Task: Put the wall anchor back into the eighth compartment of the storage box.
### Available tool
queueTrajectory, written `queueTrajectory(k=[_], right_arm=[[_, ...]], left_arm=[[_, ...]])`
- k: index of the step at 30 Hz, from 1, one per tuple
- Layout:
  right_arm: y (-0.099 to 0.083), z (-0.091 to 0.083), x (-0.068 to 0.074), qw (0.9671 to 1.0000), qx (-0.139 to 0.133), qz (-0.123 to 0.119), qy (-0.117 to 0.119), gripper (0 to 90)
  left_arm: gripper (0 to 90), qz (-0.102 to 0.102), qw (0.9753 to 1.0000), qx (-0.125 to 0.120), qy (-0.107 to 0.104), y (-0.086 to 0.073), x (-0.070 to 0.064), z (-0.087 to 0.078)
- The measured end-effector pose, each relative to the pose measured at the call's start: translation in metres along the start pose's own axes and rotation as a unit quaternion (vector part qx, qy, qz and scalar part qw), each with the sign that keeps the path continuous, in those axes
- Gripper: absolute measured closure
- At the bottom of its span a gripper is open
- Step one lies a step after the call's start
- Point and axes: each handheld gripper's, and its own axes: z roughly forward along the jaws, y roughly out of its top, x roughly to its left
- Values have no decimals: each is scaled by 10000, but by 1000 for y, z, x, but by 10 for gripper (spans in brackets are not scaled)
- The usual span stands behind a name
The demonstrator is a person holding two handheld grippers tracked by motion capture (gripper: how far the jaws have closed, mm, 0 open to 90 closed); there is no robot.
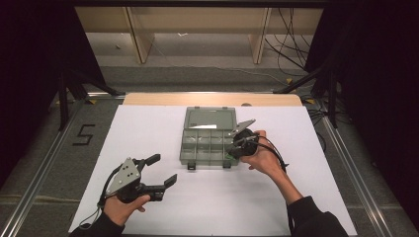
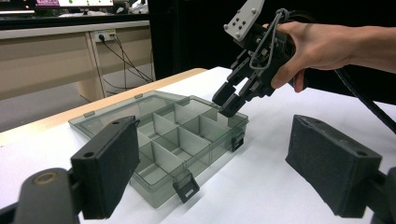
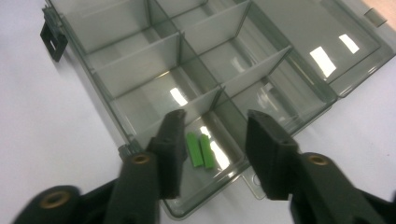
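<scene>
The translucent grey plastic compartment box [image 1: 207, 140] is lying open in the middle of the white tabletop [image 1: 148, 128], its lid folded flat behind so every cell is reachable from above. The right gripper [image 1: 236, 148] is hovering over the near right corner cell, jaws parted moderately and gripping nothing, straddling two small green plastic pieces [image 3: 201, 150] that are lying side by side on the cell floor, probably lined up to pinch them or having just let them go. The left gripper [image 1: 160, 170] is idling well apart over the bare tabletop, jaws spread wide and empty, keeping clear of the box.
</scene>
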Motion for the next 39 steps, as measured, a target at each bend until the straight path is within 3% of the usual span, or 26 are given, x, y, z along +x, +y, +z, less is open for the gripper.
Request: queueTrajectory(k=[4, 9, 21, 28, 30, 39], right_arm=[[1, -4, 3, 9998, -143, 103, -109, 475], [3, -13, 5, 9989, -445, 143, -49, 410], [5, -34, 23, 9954, -888, 308, 200, 358], [2, -46, 27, 9906, -1263, 477, 234, 319], [0, -48, 28, 9879, -1447, 515, 209, 318], [-7, -55, 33, 9840, -1664, 597, 220, 295]], left_arm=[[162, -2, 10000, -1, -1, 0, 0, 0], [162, -1, 10000, -1, 4, 0, 0, 0], [162, 0, 10000, -11, 5, 0, 0, 0], [162, -2, 10000, -11, 7, 0, 0, 0], [162, -3, 10000, -10, 6, 0, 0, 0], [162, 0, 10000, -8, 8, 0, 0, 0]])
